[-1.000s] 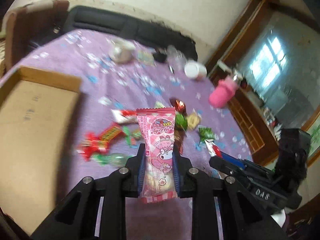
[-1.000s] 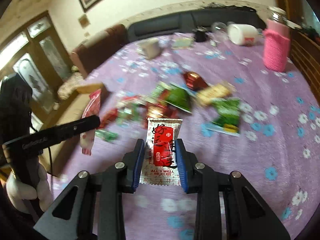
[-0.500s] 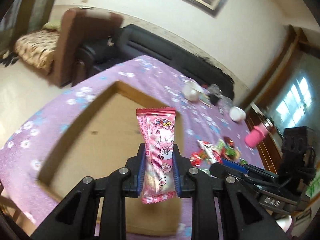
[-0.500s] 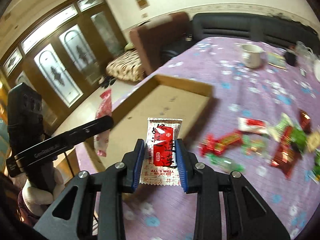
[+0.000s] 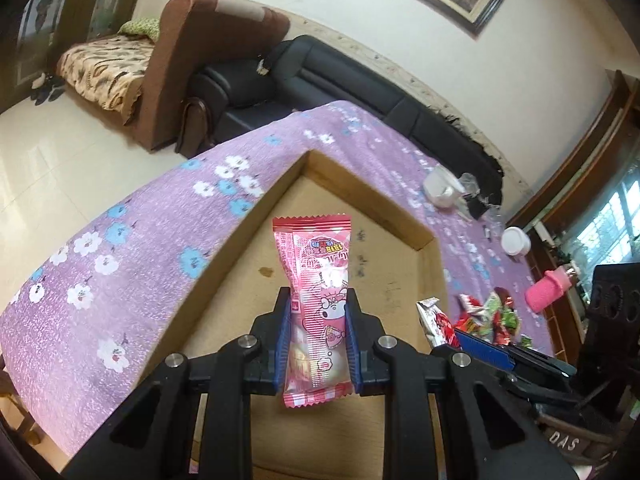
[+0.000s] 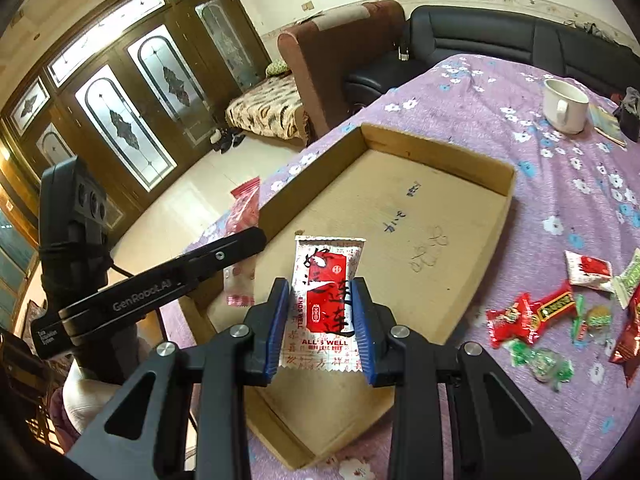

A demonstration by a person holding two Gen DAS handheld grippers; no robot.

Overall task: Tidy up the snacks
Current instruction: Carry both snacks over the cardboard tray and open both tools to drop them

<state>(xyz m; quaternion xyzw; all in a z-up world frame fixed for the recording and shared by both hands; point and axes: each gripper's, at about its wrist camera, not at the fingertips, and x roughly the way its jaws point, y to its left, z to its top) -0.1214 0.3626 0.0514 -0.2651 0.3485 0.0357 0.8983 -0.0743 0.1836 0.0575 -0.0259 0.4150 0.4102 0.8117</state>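
My left gripper is shut on a tall pink snack packet with a cartoon print, held upright over the shallow cardboard box. In the right wrist view my right gripper is shut on a white and red packet printed "ALL'S WELL", above the near part of the same box. The left gripper with its pink packet shows at the box's left side. The right gripper and its packet appear at the lower right of the left wrist view.
Several loose snacks lie on the purple flowered tablecloth right of the box. A white mug stands at the back, with a pink bottle and white lid farther off. A black sofa and brown armchair lie beyond.
Both grippers have swung left from above the snack pile to above the cardboard box, each keeping its packet. The box now fills the middle of both views.
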